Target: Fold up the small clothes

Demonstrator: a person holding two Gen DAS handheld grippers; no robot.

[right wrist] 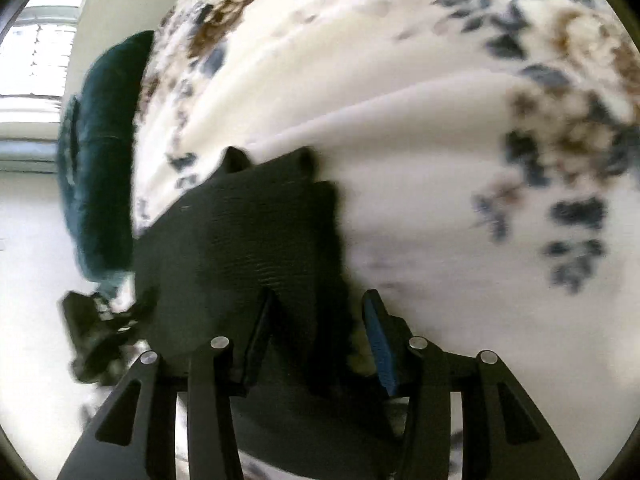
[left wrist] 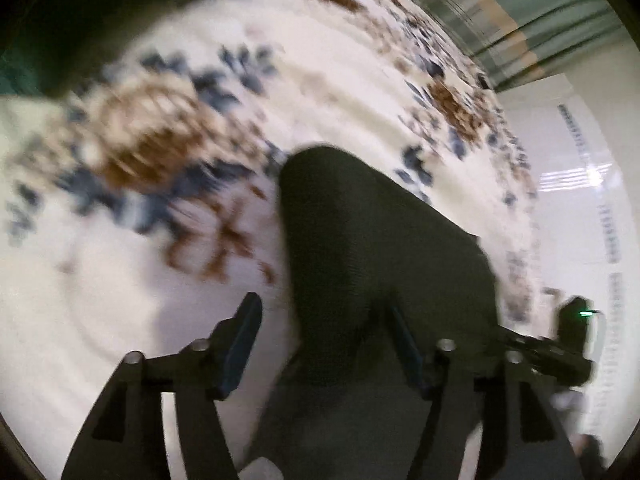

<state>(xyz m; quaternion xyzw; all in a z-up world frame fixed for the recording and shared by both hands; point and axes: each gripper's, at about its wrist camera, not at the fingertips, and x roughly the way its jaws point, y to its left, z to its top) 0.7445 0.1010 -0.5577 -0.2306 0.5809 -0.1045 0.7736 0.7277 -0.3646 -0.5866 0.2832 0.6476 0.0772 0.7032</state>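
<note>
A small dark ribbed garment (left wrist: 372, 248) lies on a white bedspread with blue and brown flowers (left wrist: 304, 80). In the left wrist view my left gripper (left wrist: 324, 332) is open, its jaws wide apart on either side of the garment's near edge. In the right wrist view the same garment (right wrist: 248, 232) lies flat with two small points at its far edge. My right gripper (right wrist: 320, 328) is open over its near right edge. Both views are blurred by motion.
A dark teal cushion (right wrist: 104, 152) lies at the bedspread's left edge in the right wrist view. The other gripper shows as a dark shape (left wrist: 568, 344) at the right of the left wrist view and also at the lower left of the right wrist view (right wrist: 96, 336). A pale floor lies beyond the bed edge.
</note>
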